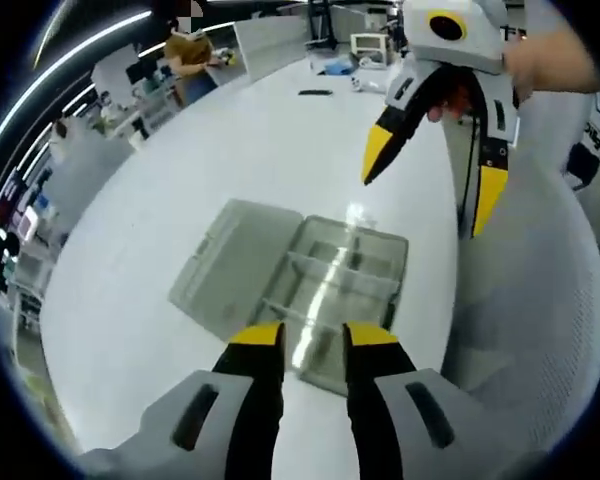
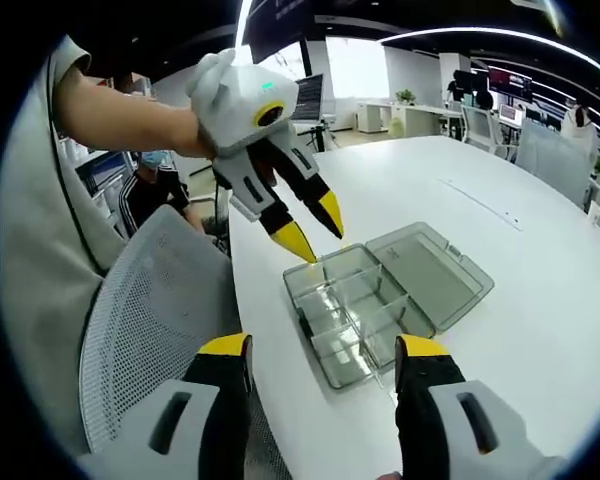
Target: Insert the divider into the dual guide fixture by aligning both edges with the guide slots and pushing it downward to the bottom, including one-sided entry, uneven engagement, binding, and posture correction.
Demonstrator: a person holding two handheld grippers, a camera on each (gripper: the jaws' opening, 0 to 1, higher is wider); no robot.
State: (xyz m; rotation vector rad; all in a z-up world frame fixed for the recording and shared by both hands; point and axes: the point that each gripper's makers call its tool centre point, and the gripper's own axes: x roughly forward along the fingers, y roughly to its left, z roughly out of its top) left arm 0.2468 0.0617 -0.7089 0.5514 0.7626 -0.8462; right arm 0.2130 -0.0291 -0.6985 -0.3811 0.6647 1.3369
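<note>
Box point(image 2: 380, 300) of clear, thin, brittle-looking plastic lies open on the worktop point(image 2: 540, 300), dividers already slotted inside, so we judge light edge pinches best; left tool point(image 1: 313, 335) narrow, right tool point(image 2: 323, 350) wide, both empty.

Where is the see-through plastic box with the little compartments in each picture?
Left gripper view: the clear compartment box lies on the white table, center, just above this view's own jaws, its open lid to the left.
Right gripper view: the box sits center, near the table edge, lid flipped to the right.
Shared landmark: the grey mesh chair beside the table.
</note>
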